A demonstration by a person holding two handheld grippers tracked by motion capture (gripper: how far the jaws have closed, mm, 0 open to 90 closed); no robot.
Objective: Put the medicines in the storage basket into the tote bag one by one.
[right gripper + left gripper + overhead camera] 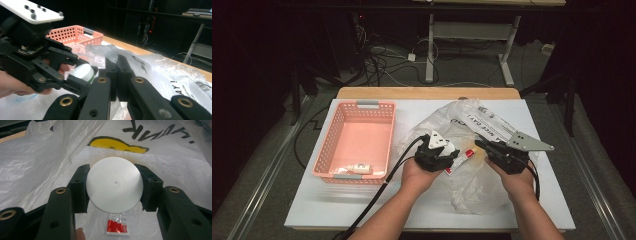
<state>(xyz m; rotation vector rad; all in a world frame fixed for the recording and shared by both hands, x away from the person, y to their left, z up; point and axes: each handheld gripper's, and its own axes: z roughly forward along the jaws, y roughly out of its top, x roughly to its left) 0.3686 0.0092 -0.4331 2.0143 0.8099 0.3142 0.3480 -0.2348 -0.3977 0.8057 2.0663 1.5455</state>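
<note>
The round white plastic jar [114, 185] sits pinched between the left gripper [114, 186] jaws, lifted from the translucent plastic bag [472, 185], whose edge the right gripper [117, 75] clamps steady, probably bound for the pink perforated basket [328, 145].

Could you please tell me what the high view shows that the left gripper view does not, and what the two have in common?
The high view alone takes in the pink basket with a small white bottle lying in it, the right gripper with its jaws pinched on the plastic bag, and both forearms. The left gripper view alone gives the flat round end of the white jar pressed between its jaws, and the yellow print on the bag. Both share the bag, the jar and the red and white sachet.
</note>
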